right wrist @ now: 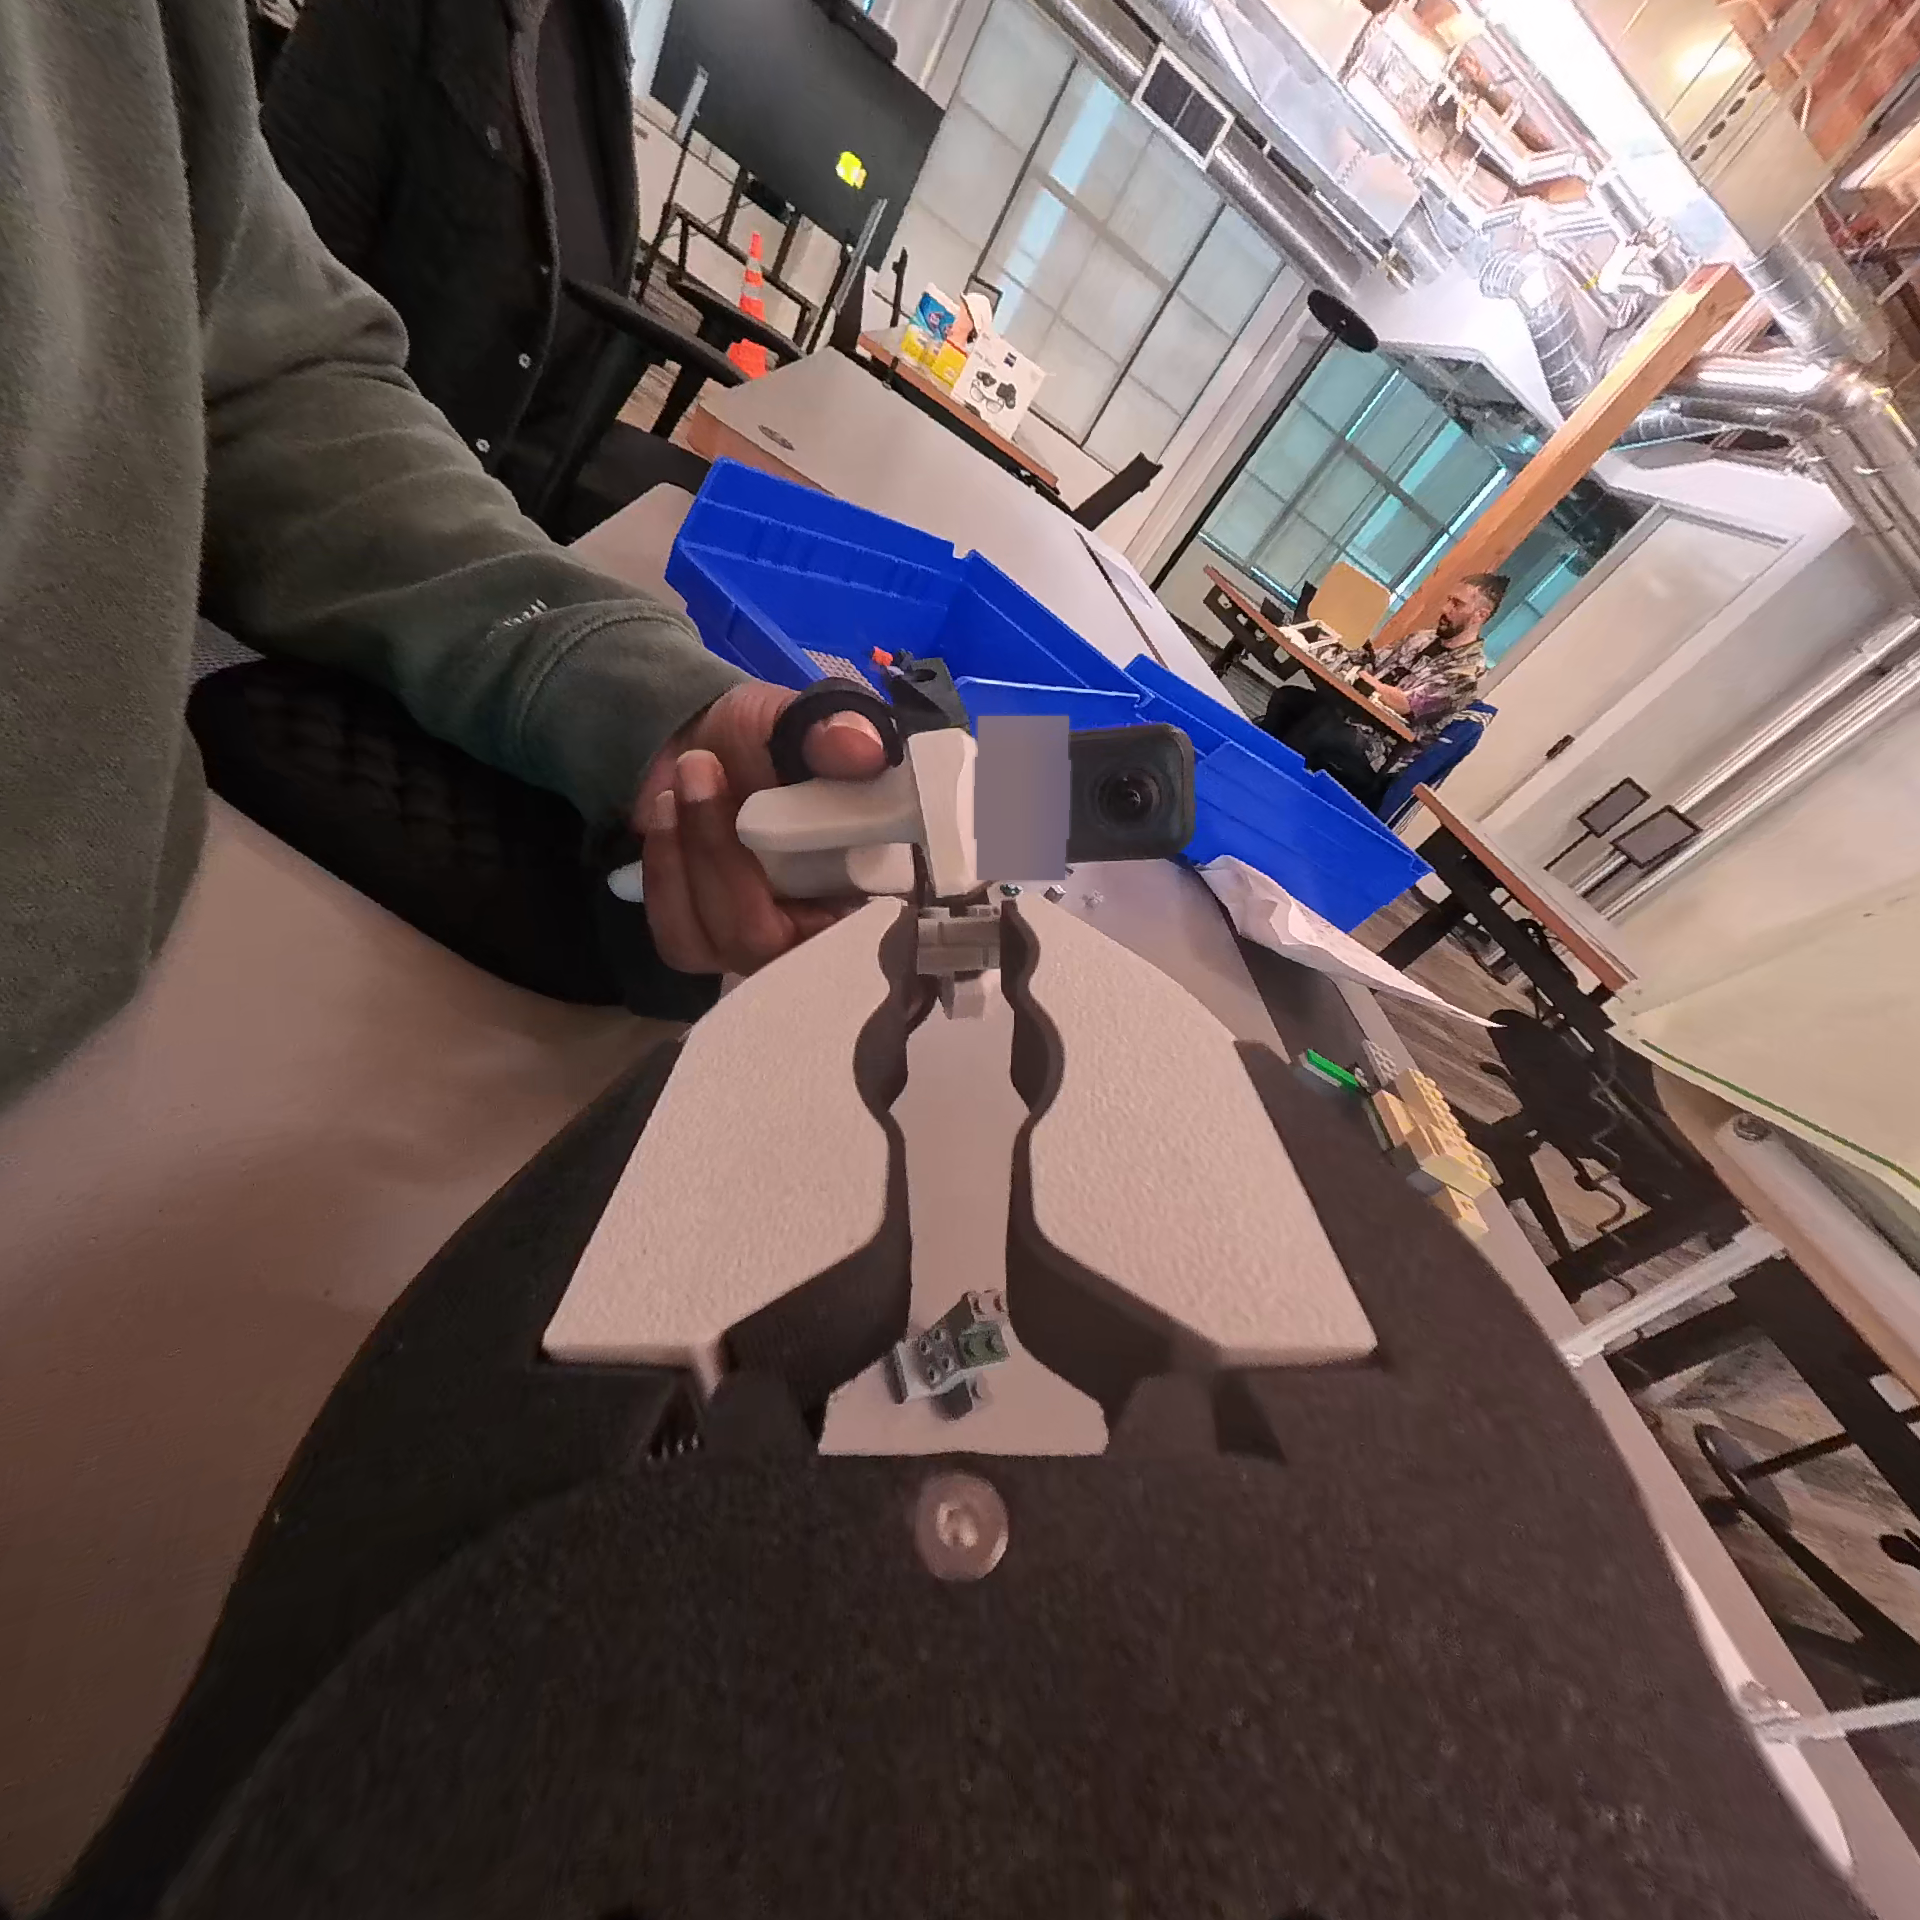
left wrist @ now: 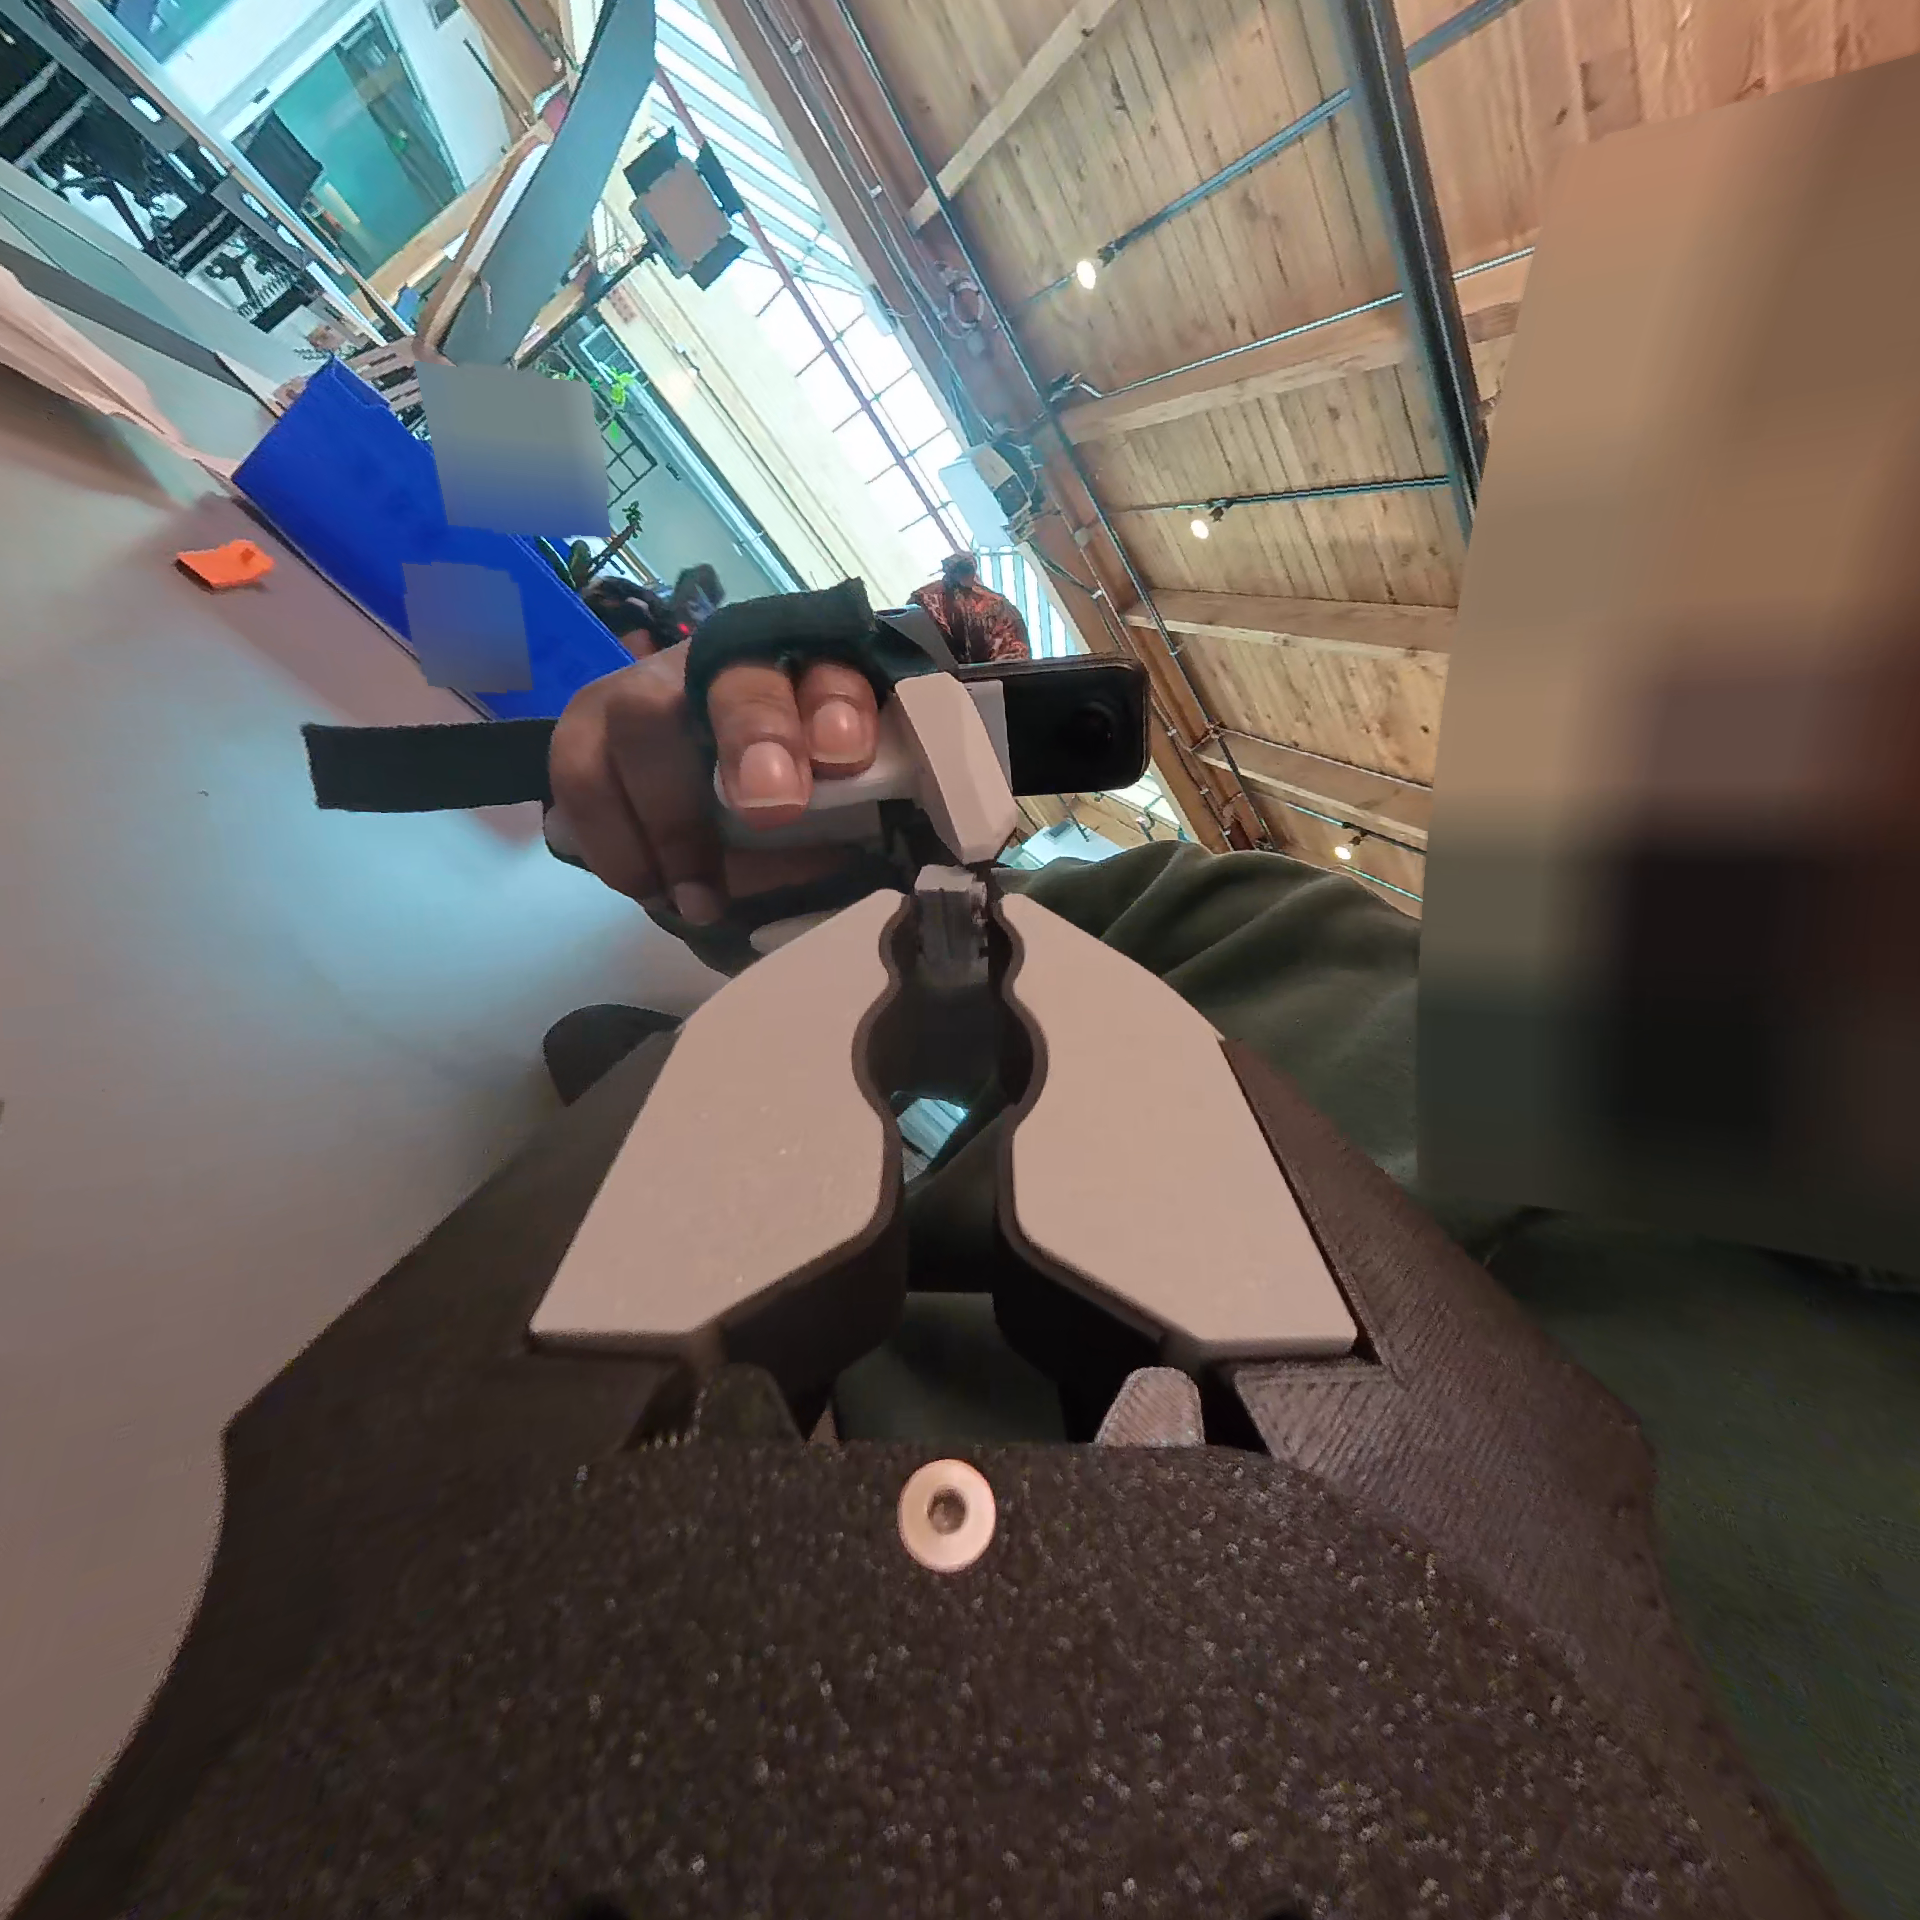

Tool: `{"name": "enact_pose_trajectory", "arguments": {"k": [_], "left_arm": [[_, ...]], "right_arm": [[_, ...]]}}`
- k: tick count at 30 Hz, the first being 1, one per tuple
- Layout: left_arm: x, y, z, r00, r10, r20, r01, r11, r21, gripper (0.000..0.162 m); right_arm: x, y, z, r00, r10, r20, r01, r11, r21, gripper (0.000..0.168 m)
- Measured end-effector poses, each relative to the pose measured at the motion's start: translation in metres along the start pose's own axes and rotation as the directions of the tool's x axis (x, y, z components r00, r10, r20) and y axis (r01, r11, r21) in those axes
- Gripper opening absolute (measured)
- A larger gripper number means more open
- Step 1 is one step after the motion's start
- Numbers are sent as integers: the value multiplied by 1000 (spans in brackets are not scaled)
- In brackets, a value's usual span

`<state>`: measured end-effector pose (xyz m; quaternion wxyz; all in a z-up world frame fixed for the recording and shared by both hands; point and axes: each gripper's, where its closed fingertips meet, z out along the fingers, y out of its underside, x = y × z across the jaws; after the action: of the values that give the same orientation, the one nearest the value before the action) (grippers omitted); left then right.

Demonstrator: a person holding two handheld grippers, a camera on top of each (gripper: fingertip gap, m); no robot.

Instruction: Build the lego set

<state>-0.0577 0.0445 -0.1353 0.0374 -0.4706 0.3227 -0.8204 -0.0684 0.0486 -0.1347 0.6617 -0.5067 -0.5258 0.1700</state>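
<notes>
Left gripper (left wrist: pixel 948 914): closed on one small grey brick piece (left wrist: pixel 945 930) at its fingertips, held above the bench (left wrist: pixel 208 935). Right gripper (right wrist: pixel 961 940): closed on the same grey brick cluster (right wrist: pixel 958 951), tip to tip with the other.

Seen only in the right wrist view: one small brick assembly (right wrist: pixel 951 1356) lying near on the bench, one tan brick stack (right wrist: pixel 1439 1143) at the right edge, one paper sheet (right wrist: pixel 1320 935).

Seen only in the left wrist view: one orange piece (left wrist: pixel 223 564), far left.

Blue bins (right wrist: pixel 935 613): two are counted.
</notes>
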Motion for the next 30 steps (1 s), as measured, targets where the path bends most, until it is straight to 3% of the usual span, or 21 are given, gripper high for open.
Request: {"name": "enact_pose_trajectory", "arguments": {"k": [4,10,14,21,26,28,30], "left_arm": [[-8,-3,-3,996,39,76,-40,999,5,11],[-36,-9,-13,918,163,362,-159,986,-41,10],[-53,-9,-20,853,173,493,-163,985,-65,10],[-61,-8,-25,817,161,553,-145,987,-72,10],[-61,-9,-26,805,191,562,-176,981,-83,11],[-61,-8,-27,790,237,565,-205,971,-120,21],[-73,-9,-39,684,365,631,-275,931,-240,30]], "right_arm": [[3,7,0,1000,-6,-11,6,999,-34,15],[12,33,1,999,1,-39,-10,974,-226,16],[14,52,4,995,-97,-34,76,916,-393,23],[12,70,12,949,-315,11,271,798,-538,16],[13,70,13,962,-274,13,240,819,-521,16],[15,71,10,978,-207,28,193,845,-498,16],[20,77,4,990,-120,72,140,864,-483,16]]}}
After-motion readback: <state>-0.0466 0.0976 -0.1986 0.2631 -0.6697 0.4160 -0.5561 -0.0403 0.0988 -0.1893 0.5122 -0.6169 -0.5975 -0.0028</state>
